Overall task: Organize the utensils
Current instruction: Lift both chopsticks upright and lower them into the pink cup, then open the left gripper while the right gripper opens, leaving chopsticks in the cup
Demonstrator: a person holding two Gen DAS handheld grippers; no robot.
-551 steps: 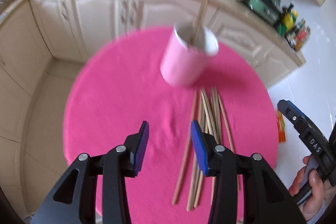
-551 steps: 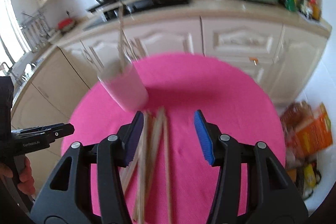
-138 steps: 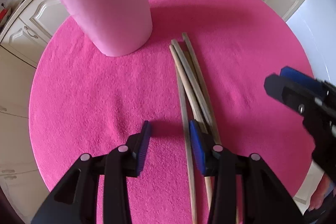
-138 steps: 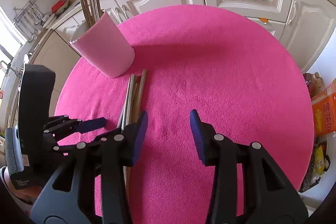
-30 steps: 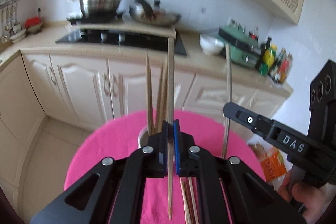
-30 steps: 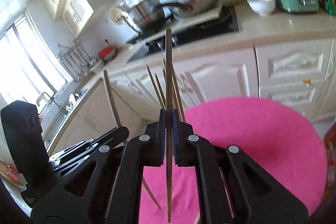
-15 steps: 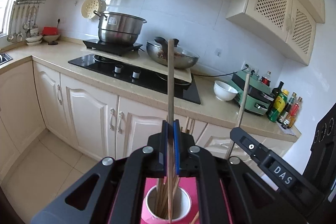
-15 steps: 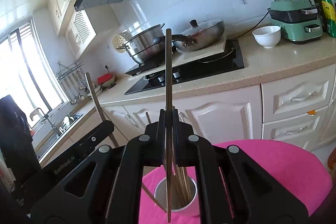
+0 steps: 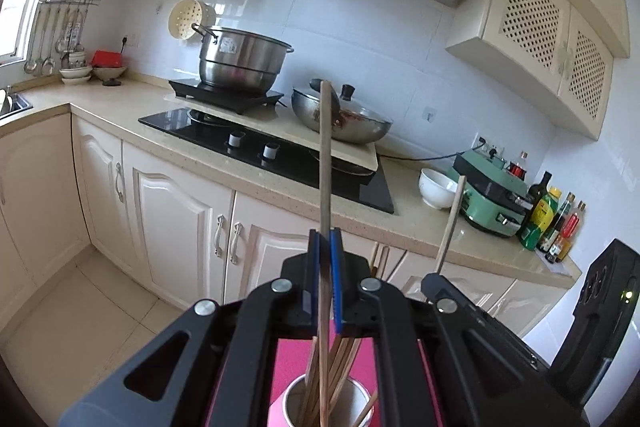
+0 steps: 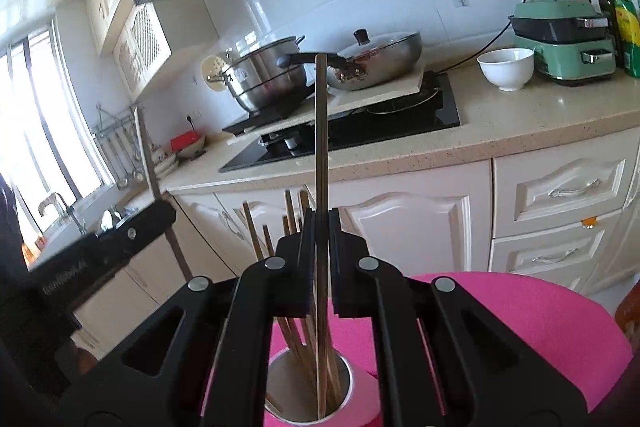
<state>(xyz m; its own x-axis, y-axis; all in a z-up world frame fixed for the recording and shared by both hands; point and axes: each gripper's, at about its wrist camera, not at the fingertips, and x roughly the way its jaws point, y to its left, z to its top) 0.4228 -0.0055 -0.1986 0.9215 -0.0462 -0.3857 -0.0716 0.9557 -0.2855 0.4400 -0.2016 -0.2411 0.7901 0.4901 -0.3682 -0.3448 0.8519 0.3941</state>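
Observation:
My left gripper (image 9: 325, 259) is shut on a wooden chopstick (image 9: 325, 163) held upright, its lower end inside the pink cup (image 9: 288, 403) below, which holds several chopsticks. My right gripper (image 10: 320, 231) is shut on another upright chopstick (image 10: 321, 131) whose lower end reaches into the same pink cup (image 10: 352, 399). The right gripper with its chopstick (image 9: 450, 223) shows at the right of the left wrist view. The left gripper with its chopstick (image 10: 146, 151) shows at the left of the right wrist view. The cup stands on the pink round table (image 10: 540, 323).
Behind the table is a kitchen counter (image 9: 192, 147) with a hob, a steel pot (image 9: 240, 61), a wok (image 9: 352, 119), a white bowl (image 10: 506, 67), a green appliance (image 10: 564, 43) and bottles. Cream cabinets (image 9: 172, 227) stand below.
Both grippers have lowered a little over the cup since half a second ago, so both chopstick ends sit deeper among the chopsticks in it. Both grips stay shut.

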